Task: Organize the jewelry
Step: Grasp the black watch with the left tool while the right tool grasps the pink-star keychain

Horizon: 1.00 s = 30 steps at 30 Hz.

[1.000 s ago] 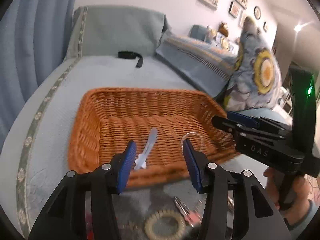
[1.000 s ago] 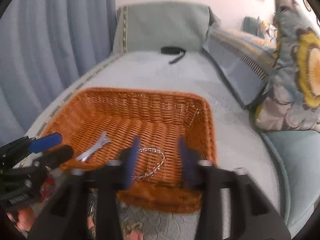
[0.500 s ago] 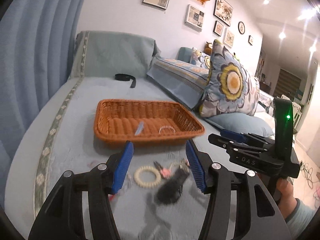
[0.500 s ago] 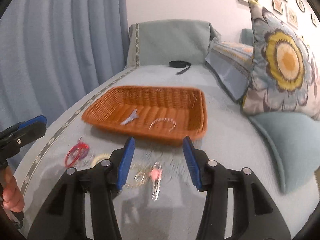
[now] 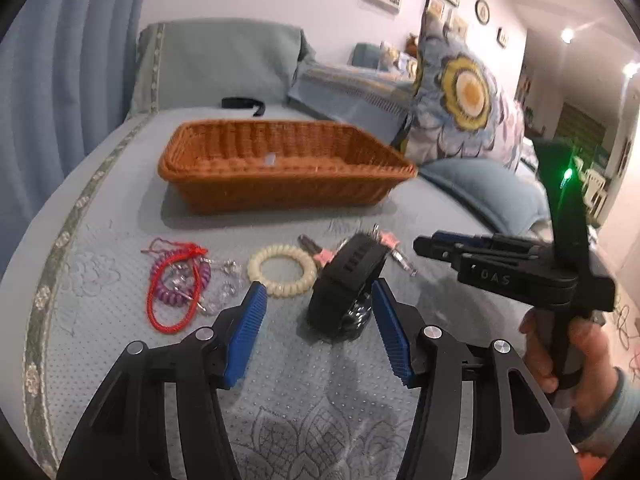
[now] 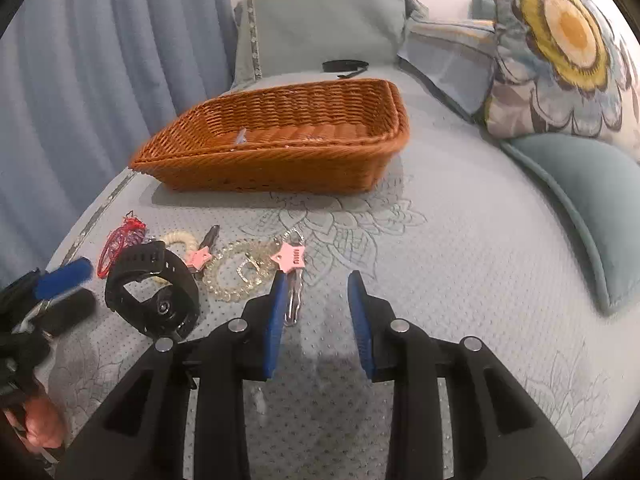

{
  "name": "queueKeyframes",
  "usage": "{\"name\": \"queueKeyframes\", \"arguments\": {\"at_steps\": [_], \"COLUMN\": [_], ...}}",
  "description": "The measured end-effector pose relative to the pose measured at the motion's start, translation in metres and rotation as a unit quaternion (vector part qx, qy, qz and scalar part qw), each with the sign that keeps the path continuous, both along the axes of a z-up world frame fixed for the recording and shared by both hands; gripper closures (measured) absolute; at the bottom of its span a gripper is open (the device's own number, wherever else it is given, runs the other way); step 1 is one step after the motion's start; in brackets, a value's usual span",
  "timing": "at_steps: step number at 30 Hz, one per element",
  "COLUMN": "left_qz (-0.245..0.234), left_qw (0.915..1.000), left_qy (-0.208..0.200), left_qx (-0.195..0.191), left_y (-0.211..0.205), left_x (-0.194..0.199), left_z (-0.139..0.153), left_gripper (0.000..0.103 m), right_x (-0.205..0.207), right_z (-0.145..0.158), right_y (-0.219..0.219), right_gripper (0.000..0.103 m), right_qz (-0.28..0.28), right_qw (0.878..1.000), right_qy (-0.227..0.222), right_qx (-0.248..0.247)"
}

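Wicker basket (image 5: pixel 280 168) on a pale blue quilted bed cover (image 6: pixel 460 260), taken as the landmark. Inside the basket, a small silvery clip (image 5: pixel 271 159). In front of the basket, loose on the cover, from its left corner rightward: red cord bracelet (image 5: pixel 172 280) with a purple coil tie (image 5: pixel 180 284), cream coil ring (image 5: pixel 281 274), black watch (image 5: pixel 347 280) standing on its strap, clear bead bracelet (image 6: pixel 240 270), and two pink star hair clips (image 6: pixel 289 258). Left gripper (image 5: pixel 318 336), nearest the viewer, jaws apart with nothing pressed; the watch stands just ahead of its blue pads. Right gripper (image 6: pixel 316 322), jaws just closing yet still apart, empty, one star clip beside its left pad
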<state>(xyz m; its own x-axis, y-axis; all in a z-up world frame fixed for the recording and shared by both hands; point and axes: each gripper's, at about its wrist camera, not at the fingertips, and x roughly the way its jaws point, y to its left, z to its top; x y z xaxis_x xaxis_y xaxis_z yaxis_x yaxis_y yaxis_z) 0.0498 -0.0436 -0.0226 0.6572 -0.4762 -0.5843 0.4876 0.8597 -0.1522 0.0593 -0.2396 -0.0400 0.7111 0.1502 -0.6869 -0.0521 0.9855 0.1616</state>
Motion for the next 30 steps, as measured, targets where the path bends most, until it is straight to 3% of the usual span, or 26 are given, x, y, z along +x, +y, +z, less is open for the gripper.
{"name": "queueKeyframes", "arguments": {"at_steps": [8,12,16,19,21,22,23,30], "left_qz": [0.003,0.001,0.004,0.003,0.005,0.006,0.006,0.012], "left_qw": [0.9997,0.9989,0.9989,0.999,0.999,0.999,0.999,0.9993], "left_qy": [0.024,0.03,0.036,0.036,0.033,0.03,0.028,0.019], "left_qx": [0.008,0.035,0.028,0.025,0.031,0.034,0.035,0.03], "left_y": [-0.01,-0.02,-0.018,-0.018,-0.02,-0.022,-0.022,-0.02], "left_x": [0.016,0.019,0.022,0.021,0.021,0.02,0.019,0.016], "left_z": [-0.007,-0.014,-0.015,-0.015,-0.015,-0.015,-0.015,-0.014], "left_gripper": [0.051,0.062,0.064,0.078,0.079,0.079,0.079,0.081], "right_x": [0.019,0.028,0.033,0.035,0.034,0.033,0.033,0.024], "right_z": [-0.006,-0.007,-0.007,-0.007,-0.006,-0.006,-0.006,-0.002], "right_y": [0.014,0.019,0.022,0.024,0.027,0.028,0.029,0.033], "right_gripper": [0.075,0.075,0.075,0.075,0.075,0.078,0.087,0.088], "right_qz": [0.014,0.013,0.012,0.01,0.008,0.007,0.008,0.0], "right_qw": [0.999,0.998,0.998,0.998,0.997,0.997,0.997,0.996], "right_qy": [0.032,0.038,0.04,0.039,0.035,0.034,0.032,0.009], "right_qx": [-0.023,-0.039,-0.044,-0.053,-0.062,-0.065,-0.068,-0.088]}}
